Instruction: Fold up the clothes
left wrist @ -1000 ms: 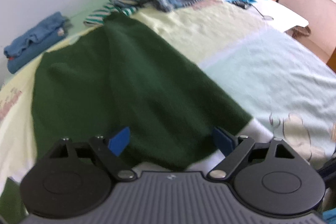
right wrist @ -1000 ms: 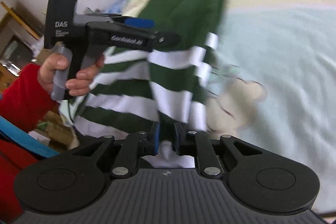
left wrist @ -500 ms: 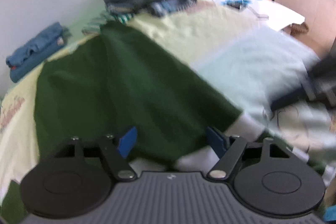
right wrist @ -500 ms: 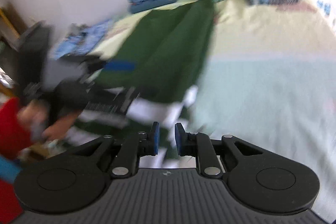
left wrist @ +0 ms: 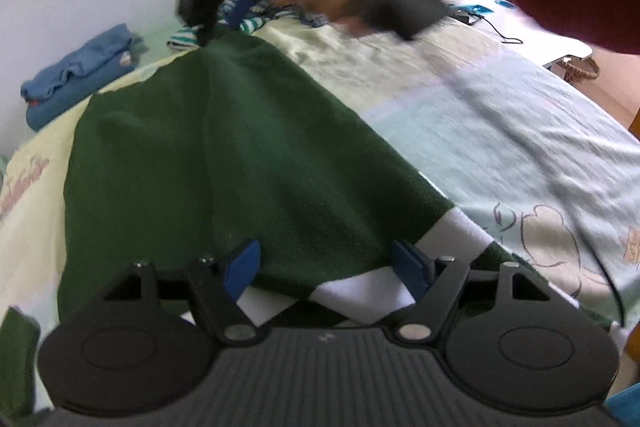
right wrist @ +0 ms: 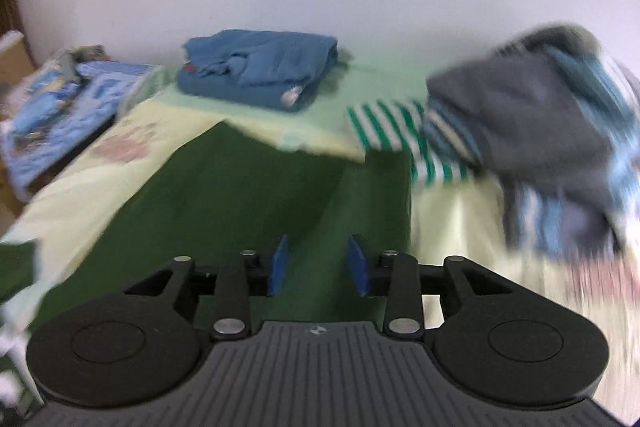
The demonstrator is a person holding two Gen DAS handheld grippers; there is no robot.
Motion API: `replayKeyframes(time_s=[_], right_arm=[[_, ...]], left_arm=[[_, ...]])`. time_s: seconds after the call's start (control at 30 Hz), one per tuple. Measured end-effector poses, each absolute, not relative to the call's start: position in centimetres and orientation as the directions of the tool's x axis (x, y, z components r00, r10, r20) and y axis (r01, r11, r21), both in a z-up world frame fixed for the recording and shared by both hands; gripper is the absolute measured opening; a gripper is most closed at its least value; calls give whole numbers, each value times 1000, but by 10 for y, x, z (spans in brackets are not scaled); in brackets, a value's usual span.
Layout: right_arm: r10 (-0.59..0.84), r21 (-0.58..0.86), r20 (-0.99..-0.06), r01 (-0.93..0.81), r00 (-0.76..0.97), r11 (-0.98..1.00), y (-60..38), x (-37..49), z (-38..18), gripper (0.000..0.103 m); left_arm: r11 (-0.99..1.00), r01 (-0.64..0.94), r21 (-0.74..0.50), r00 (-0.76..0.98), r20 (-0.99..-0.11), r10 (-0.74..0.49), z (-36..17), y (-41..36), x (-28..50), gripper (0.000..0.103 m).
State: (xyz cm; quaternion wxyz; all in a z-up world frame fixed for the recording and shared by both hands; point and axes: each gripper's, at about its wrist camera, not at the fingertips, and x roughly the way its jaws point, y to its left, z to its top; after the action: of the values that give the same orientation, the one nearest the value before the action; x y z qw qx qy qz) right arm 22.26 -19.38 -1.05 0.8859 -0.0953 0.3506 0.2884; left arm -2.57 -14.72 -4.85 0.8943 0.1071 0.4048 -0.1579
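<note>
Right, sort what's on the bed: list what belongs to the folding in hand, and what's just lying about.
In the job:
- green garment, spread on the bed
- left gripper, open over its striped hem
- right gripper, open over the green cloth, jaws just been opening, nothing between them

Lying about:
- folded blue clothes
- unfolded pile
- green-striped piece
- cable

Your right tool, jaws just opening and empty, hovers over the green garment, folded blue clothes ahead, a jumbled pile to its right.

Soft daylight, fisheye bending at edges (heavy motion blur throughout).
</note>
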Motion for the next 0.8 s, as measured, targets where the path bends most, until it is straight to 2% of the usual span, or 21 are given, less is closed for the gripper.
replayKeyframes(time_s=[0.2,0.27,0.4,0.57,0.63,0.7,0.77,0.8], right_arm=[[329,-32,-683,-477,652,878,-154,270,-41,35],[304,-33,-702,-456,644,890,-153,278,-49,26],[331,-26,-684,-475,650,879,-156,278,-47,9],[428,103,-655,-487,623,867,-160,285,-38,9],[448,129,-669,-501,593,856,-157,290,-47,9],[426,70,-667,-518,611,852,-153,287,-54,7],[416,54,-663,-515,623,856,-156,282,-50,13],[422,71,-652,-504,630,861,-162,278,-44,27]], left_arm=[[927,372,50,618,-759,-207,-49,-144,-27,81],[926,375,45,615,-759,-213,-49,-143,-27,82],[924,382,33,611,-759,-226,-49,-142,-27,84],[913,407,18,591,-767,-248,-48,-143,-28,84],[907,420,27,587,-770,-249,-50,-147,-31,88],[901,431,46,589,-771,-242,-52,-152,-33,91],[901,432,34,582,-773,-250,-52,-149,-31,91],[901,433,28,579,-775,-254,-52,-148,-29,91]])
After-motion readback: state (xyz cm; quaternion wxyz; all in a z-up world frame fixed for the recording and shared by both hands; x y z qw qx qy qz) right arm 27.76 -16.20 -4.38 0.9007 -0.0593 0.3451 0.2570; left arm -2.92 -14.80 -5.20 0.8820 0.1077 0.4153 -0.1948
